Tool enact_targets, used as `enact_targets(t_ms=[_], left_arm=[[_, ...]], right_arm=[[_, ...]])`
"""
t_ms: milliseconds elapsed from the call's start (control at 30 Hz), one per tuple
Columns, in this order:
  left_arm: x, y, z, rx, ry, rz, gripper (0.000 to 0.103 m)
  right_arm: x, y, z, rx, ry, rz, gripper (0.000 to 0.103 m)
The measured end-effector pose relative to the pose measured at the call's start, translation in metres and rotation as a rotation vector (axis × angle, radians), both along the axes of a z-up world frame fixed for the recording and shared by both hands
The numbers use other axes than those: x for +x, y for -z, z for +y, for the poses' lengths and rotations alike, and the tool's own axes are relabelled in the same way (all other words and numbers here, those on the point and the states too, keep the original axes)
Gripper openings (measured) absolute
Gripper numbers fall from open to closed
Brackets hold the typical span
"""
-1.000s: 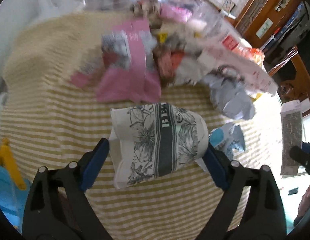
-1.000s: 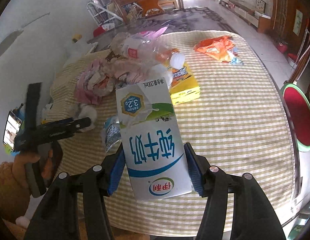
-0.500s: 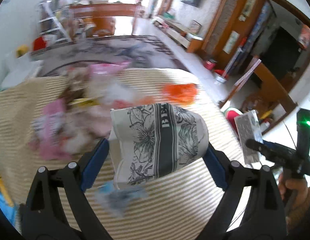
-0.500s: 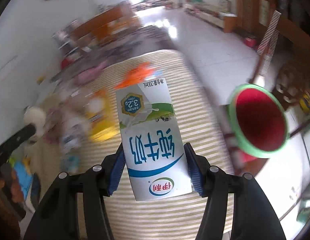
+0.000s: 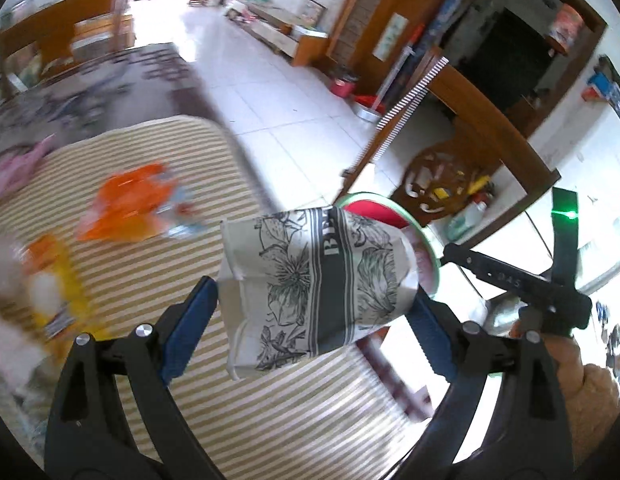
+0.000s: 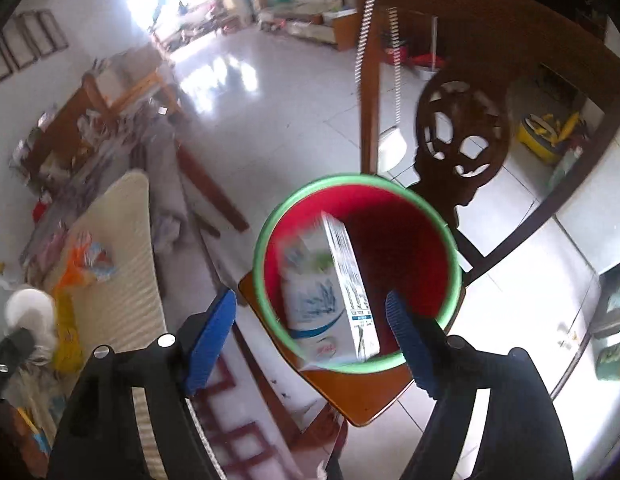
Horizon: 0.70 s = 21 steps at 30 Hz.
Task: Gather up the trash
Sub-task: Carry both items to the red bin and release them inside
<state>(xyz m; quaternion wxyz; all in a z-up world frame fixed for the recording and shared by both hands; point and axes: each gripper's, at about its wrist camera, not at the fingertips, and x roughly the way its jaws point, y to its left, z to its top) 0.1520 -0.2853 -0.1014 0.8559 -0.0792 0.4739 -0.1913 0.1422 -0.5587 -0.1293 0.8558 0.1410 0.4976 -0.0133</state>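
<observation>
Right now, over the bin: both grippers sit at the table's edge, one loaded, one letting go.
Right gripper (image 6: 312, 328): jaws opening, blue pads standing clear on either side of the milk carton (image 6: 330, 292), no pad touching it.
Milk carton: blurred, tilted, white with blue and green print, framed inside the mouth of the bin; whether it is airborne or already resting against the inside cannot be told.
Bin (image 6: 266, 236): red inside, green rim, standing on a wooden chair seat (image 6: 350, 392) just beside the table; the chair's carved dark back rises behind it.
Left gripper (image 5: 310, 304): jaws clamped on the paper cup (image 5: 314, 280), a blue pad pressing each end.
Paper cup: crumpled, lying sideways between the pads, white with black flower drawings and a dark band carrying letters; it covers part of the bin's rim in the left wrist view.
Table (image 5: 158, 280): covered in a yellow-and-white striped cloth, still carrying trash.
Orange wrapper (image 5: 130, 204): flat on the cloth, well back from the left gripper, smeared by motion blur.
Yellow pack (image 5: 62, 292): near the cloth's left edge, also blurred.
Person's hand (image 5: 558, 344): at the right of the left wrist view, wrapped round the black handle of the other gripper, a tan sleeve below it.
</observation>
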Motion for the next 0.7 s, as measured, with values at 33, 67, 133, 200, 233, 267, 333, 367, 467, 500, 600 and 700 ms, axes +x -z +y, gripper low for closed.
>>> enact_targets(t_ms=[33,67,133,200,233,267,333,367,467,500,600,700], left_arm=[[0.004,0.0,-0.011,0.0,0.02,-0.004,0.089],[0.008,0.0,-0.021,0.001,0.038,-0.008,0.089],[0.017,0.0,-0.05,0.005,0.094,-0.018,0.089],[0.023,0.0,-0.074,0.013,0.147,-0.029,0.089],[0.027,0.001,-0.086,0.015,0.171,-0.035,0.089],[0.027,0.002,-0.093,0.017,0.184,-0.039,0.09],[0.034,0.004,-0.115,0.018,0.226,-0.044,0.09],[0.038,0.006,-0.126,0.023,0.243,-0.047,0.091],[0.045,0.009,-0.149,0.079,0.272,-0.061,0.097],[0.047,0.009,-0.153,0.087,0.275,-0.061,0.097],[0.042,0.002,-0.147,0.052,0.267,-0.069,0.097],[0.033,-0.001,-0.132,0.062,0.245,-0.075,0.097]], right_arm=[[0.002,-0.002,-0.001,0.001,0.009,-0.003,0.076],[-0.002,-0.004,-0.007,0.001,0.021,-0.008,0.076],[-0.015,-0.006,-0.025,0.009,0.057,-0.017,0.076],[-0.025,-0.008,-0.039,0.016,0.094,-0.018,0.076],[-0.03,-0.007,-0.045,0.02,0.113,-0.02,0.076],[-0.036,-0.008,-0.053,0.023,0.136,-0.021,0.076],[-0.046,-0.009,-0.067,0.026,0.178,-0.022,0.076],[-0.049,-0.009,-0.071,0.027,0.19,-0.022,0.076],[-0.06,-0.012,-0.084,0.03,0.232,-0.025,0.076],[-0.064,-0.013,-0.086,0.031,0.24,-0.026,0.076],[-0.068,-0.015,-0.086,0.025,0.243,-0.031,0.076],[-0.064,-0.015,-0.077,0.024,0.222,-0.034,0.076]])
